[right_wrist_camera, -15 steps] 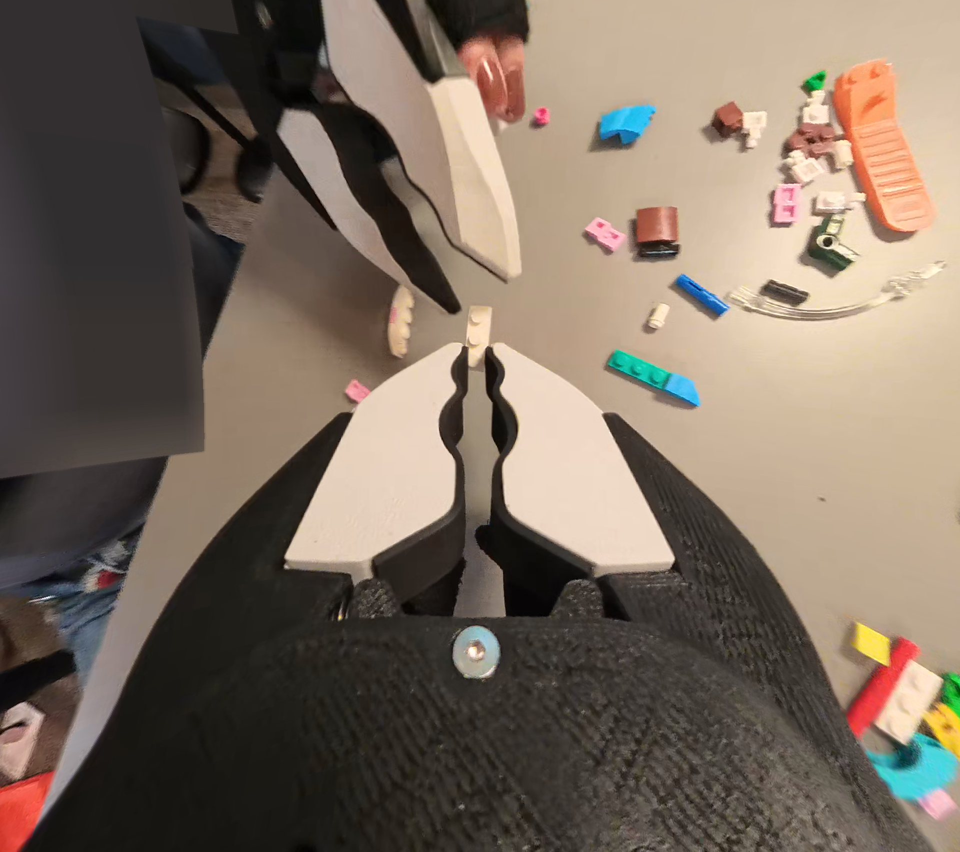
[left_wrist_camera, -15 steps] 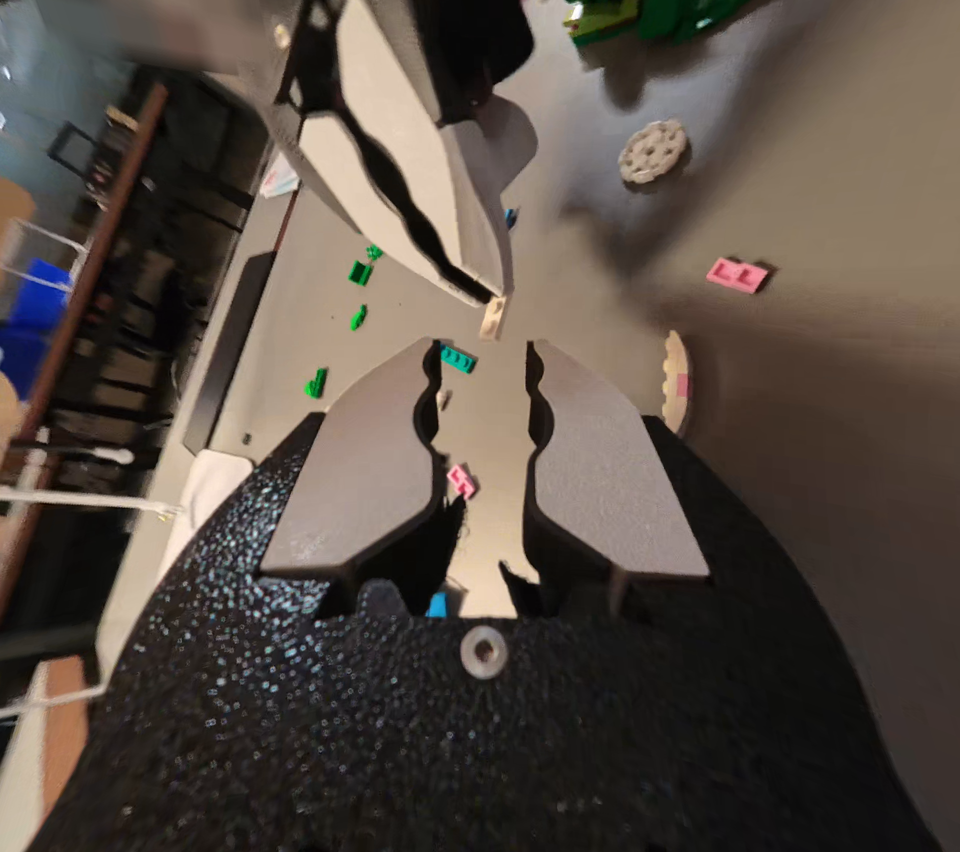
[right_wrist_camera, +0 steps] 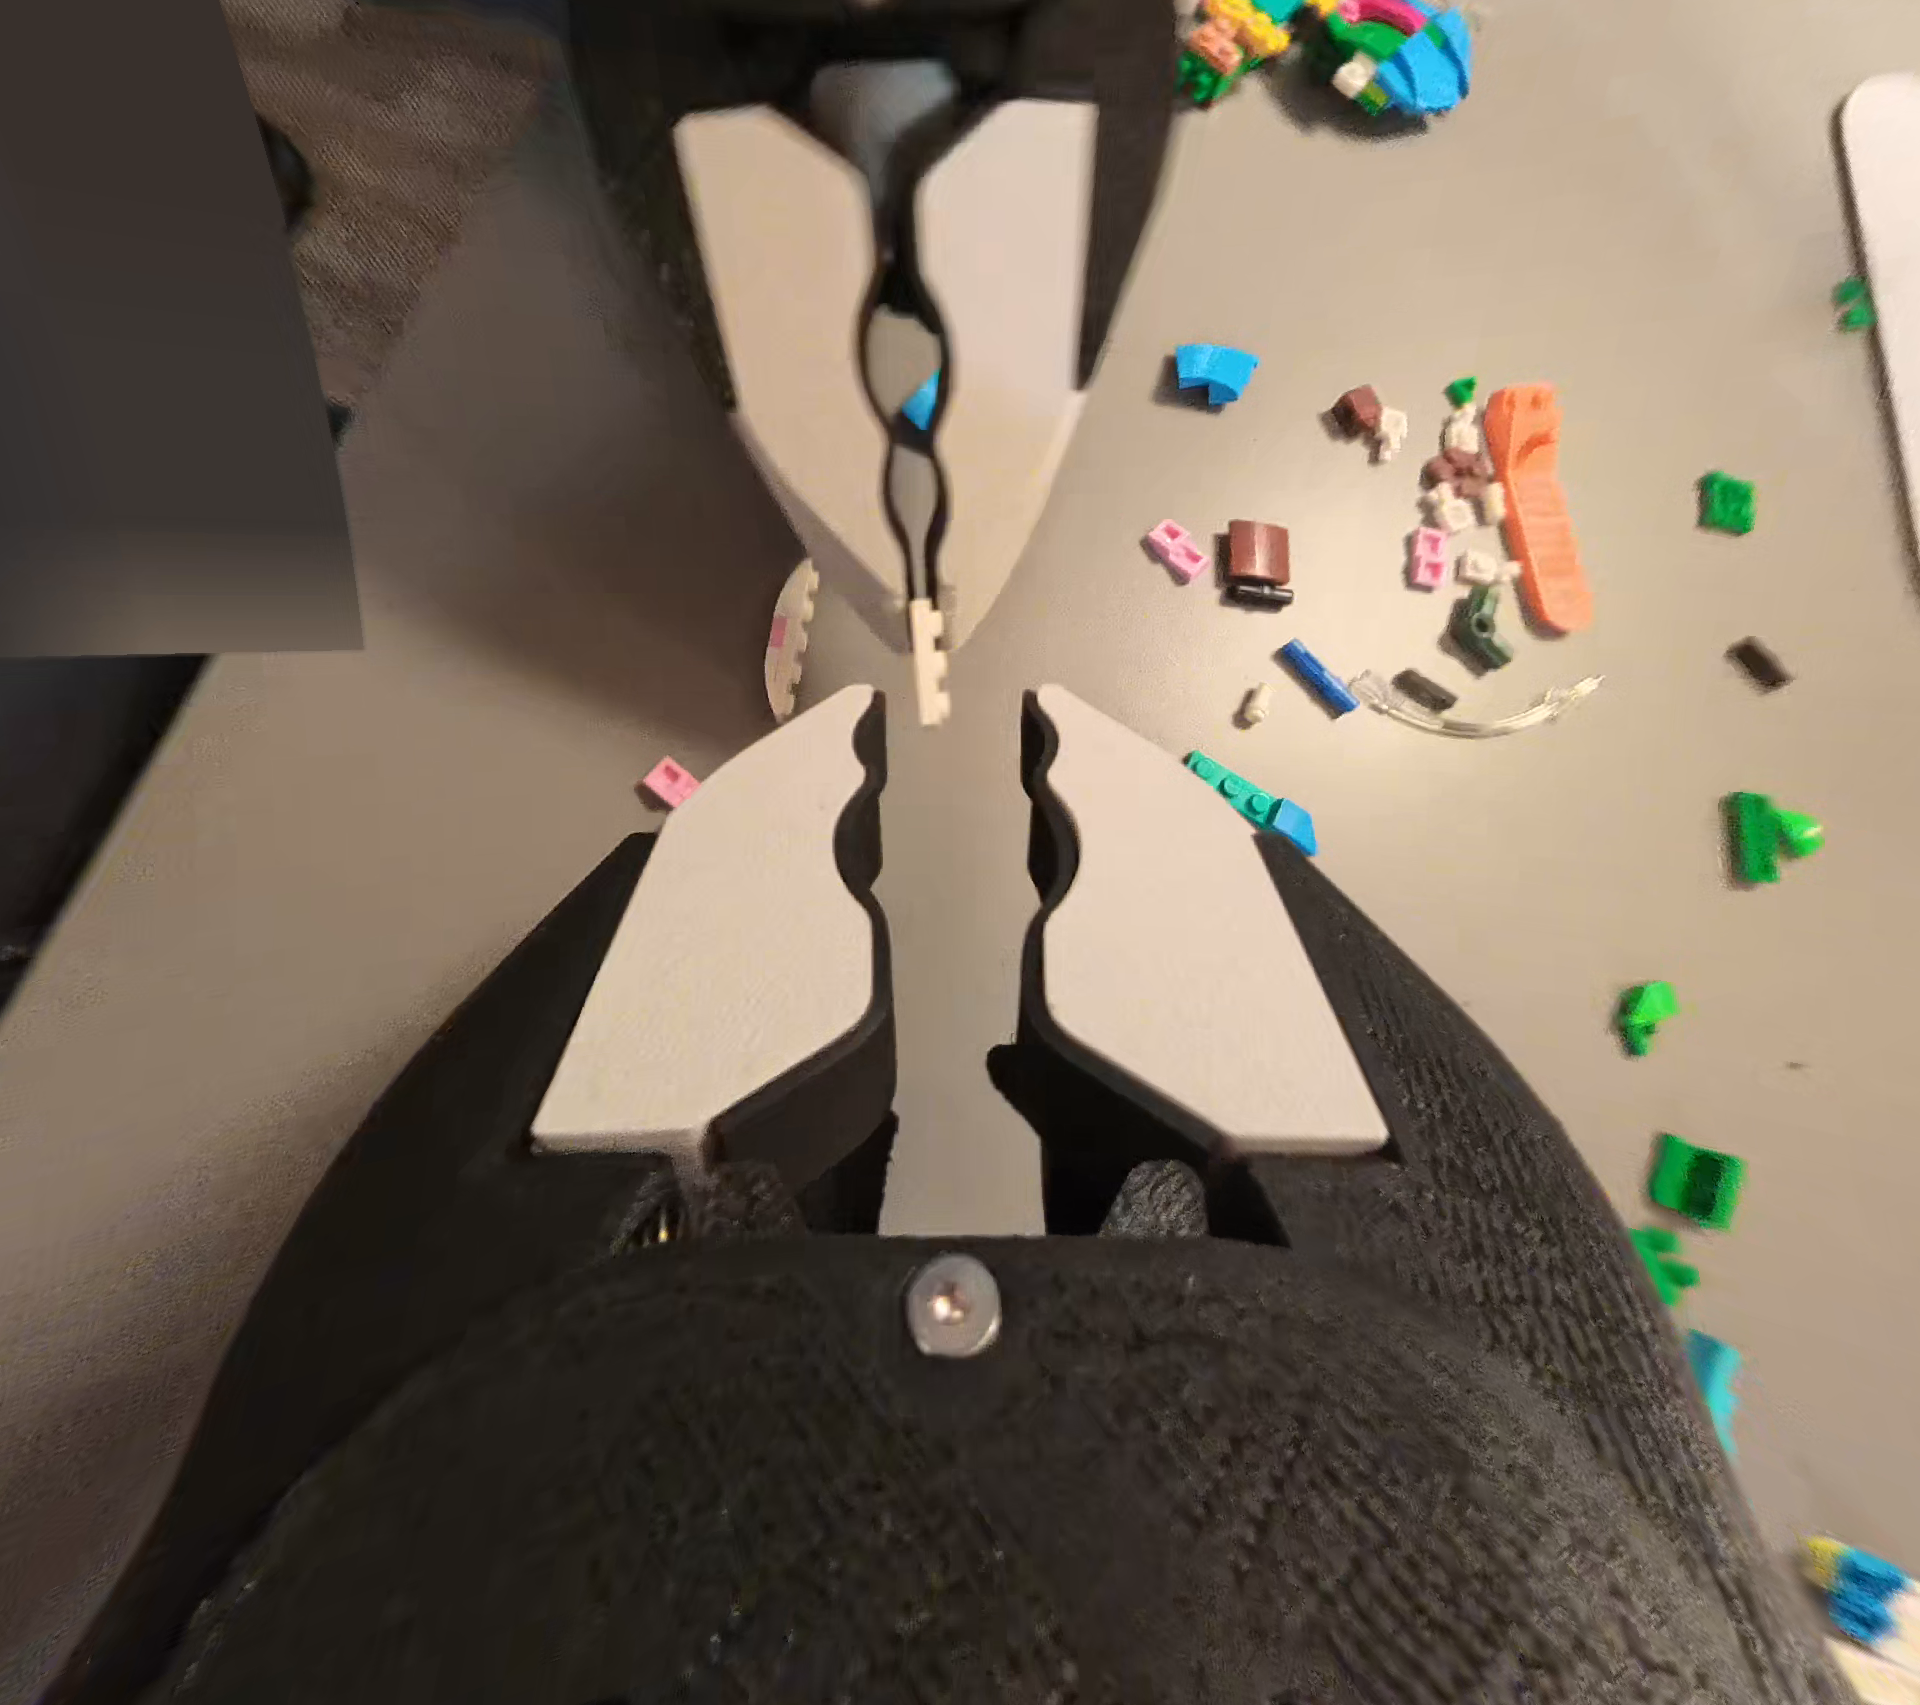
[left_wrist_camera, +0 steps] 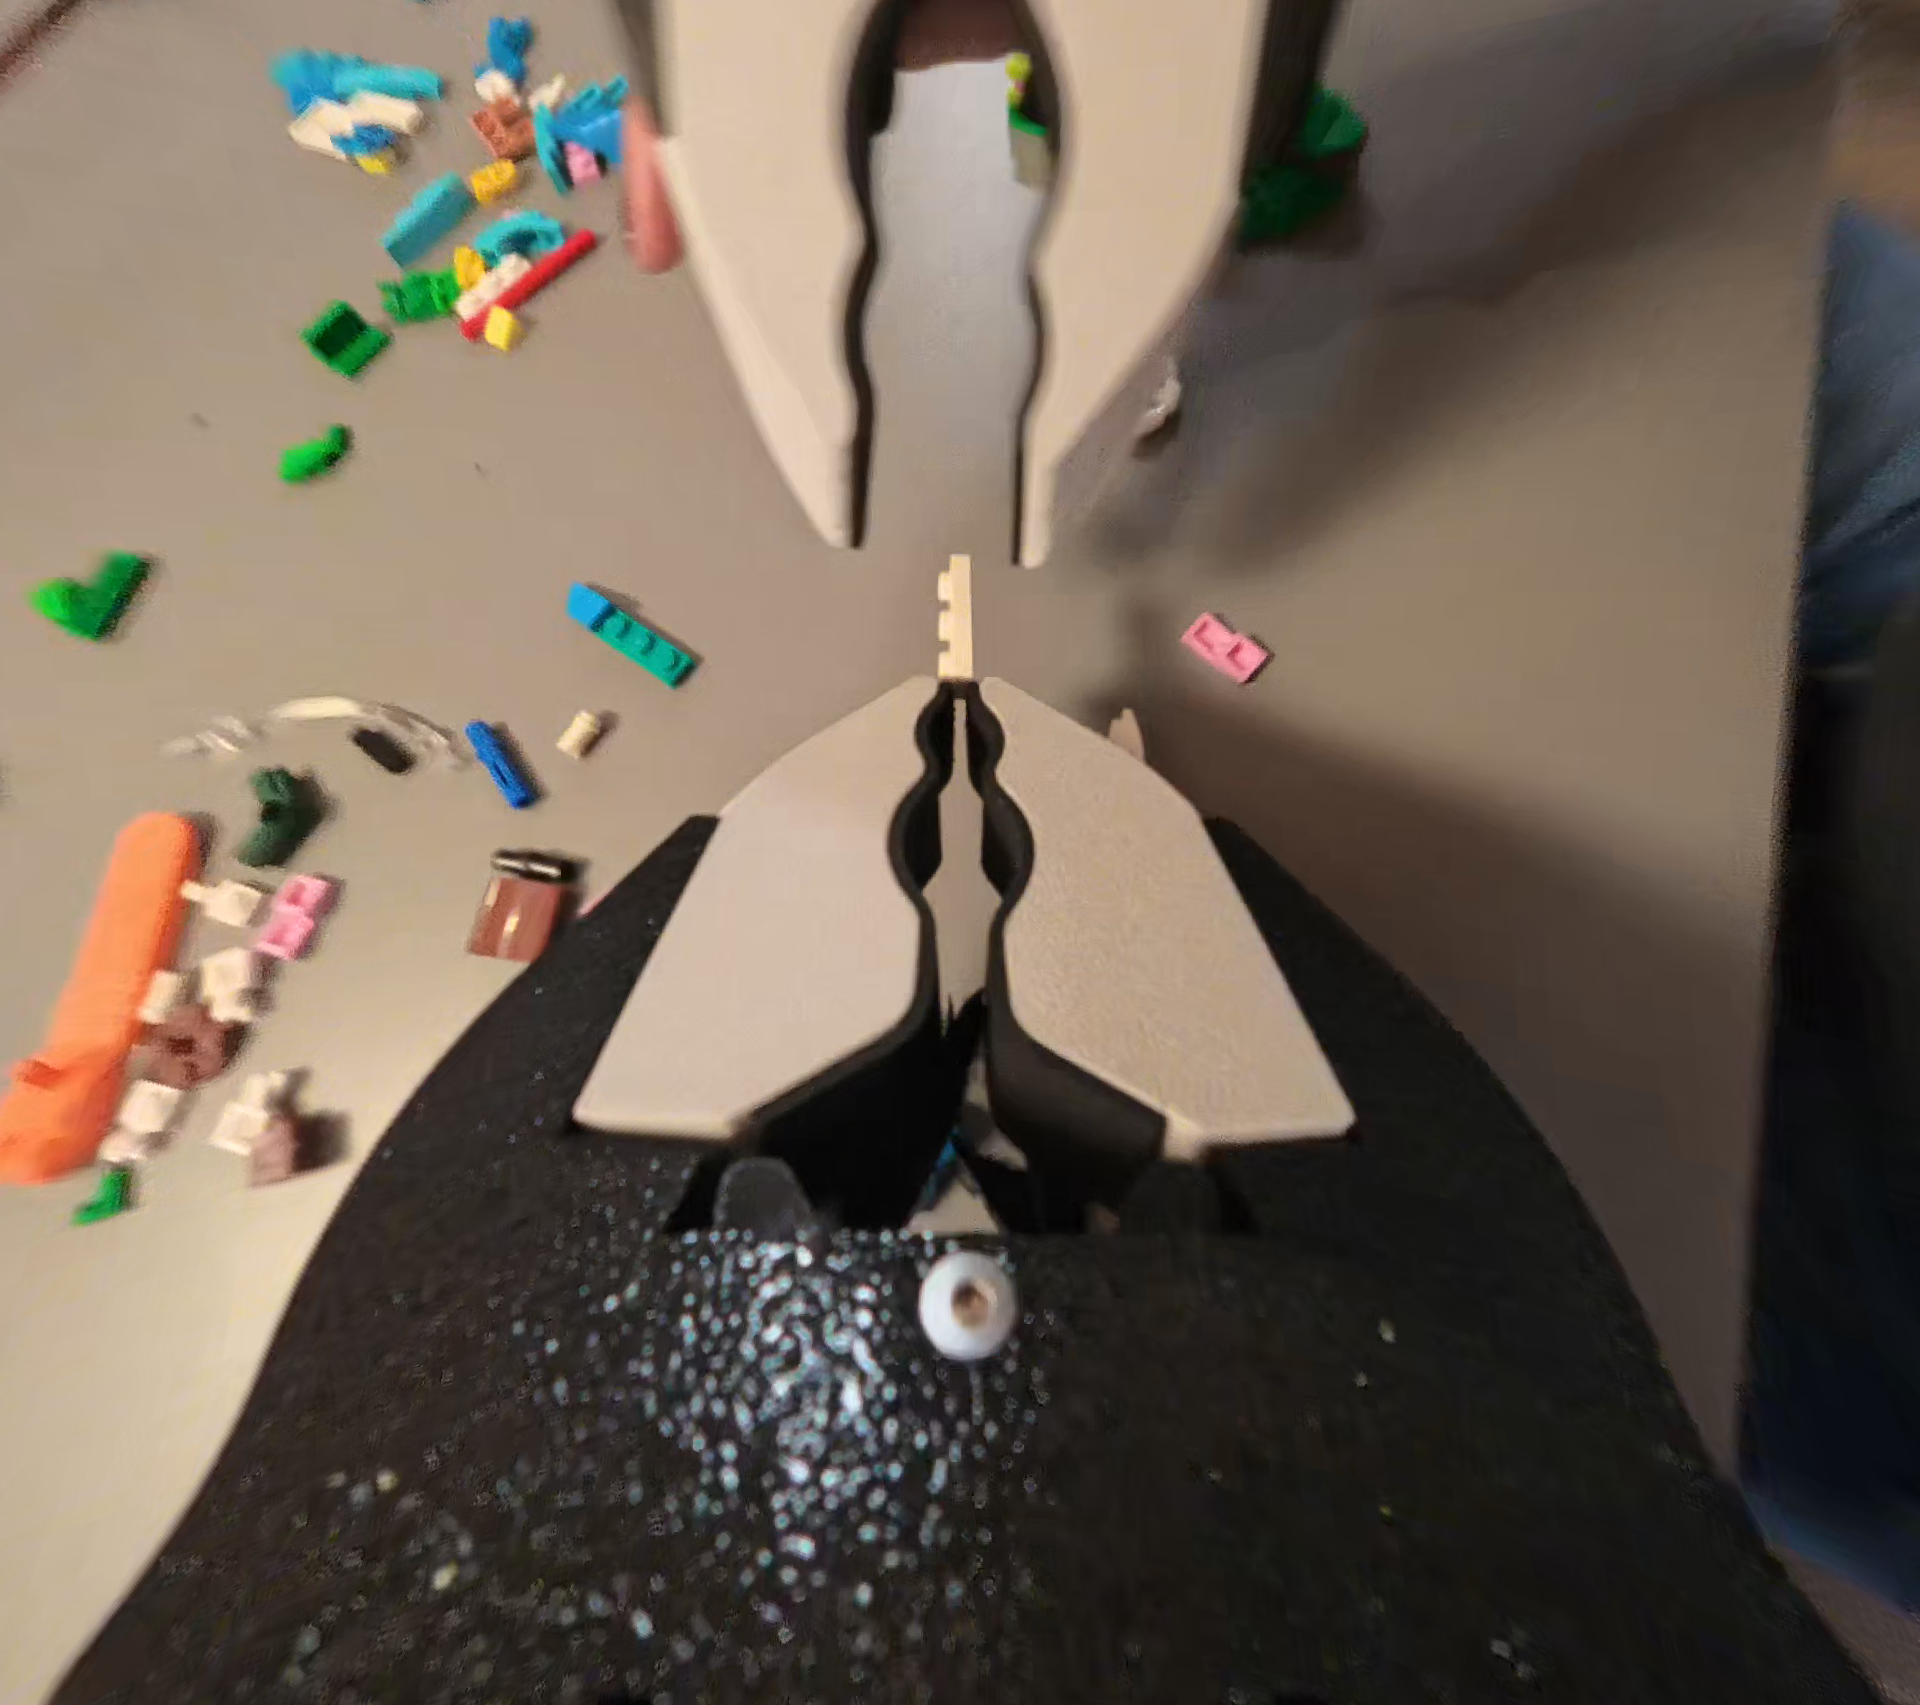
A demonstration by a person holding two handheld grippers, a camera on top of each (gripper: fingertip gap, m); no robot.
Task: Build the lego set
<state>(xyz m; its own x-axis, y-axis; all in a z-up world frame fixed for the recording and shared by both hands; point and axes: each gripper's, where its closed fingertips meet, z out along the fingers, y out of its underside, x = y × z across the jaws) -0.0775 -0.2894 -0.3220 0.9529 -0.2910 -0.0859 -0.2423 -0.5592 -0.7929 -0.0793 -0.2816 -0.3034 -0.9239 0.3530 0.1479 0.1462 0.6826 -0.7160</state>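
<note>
A small tan lego plate (left_wrist_camera: 954, 616) sticks out forward, on edge, from the tips of my left gripper (left_wrist_camera: 956, 691), which is shut on it above the grey table (left_wrist_camera: 1455, 512). My right gripper (left_wrist_camera: 935, 552) faces it tip to tip, open, its fingertips just either side of the plate's far end. In the right wrist view the right gripper (right_wrist_camera: 954, 705) is open and empty. The plate (right_wrist_camera: 928, 668) hangs there from the shut left gripper (right_wrist_camera: 925, 608), with its free end between the right fingertips.
Loose bricks lie scattered: an orange brick separator (right_wrist_camera: 1538, 512), a teal-and-blue plate (right_wrist_camera: 1252, 803), pink plates (left_wrist_camera: 1226, 647), green pieces (right_wrist_camera: 1756, 834). A tan half-round plate (right_wrist_camera: 792, 637) lies by the left gripper. A colourful build (right_wrist_camera: 1320, 14) stands at the back.
The tan plate has passed from the right gripper to the left. The right gripper has opened and the left has shut on the plate. Both now face each other tip to tip.
</note>
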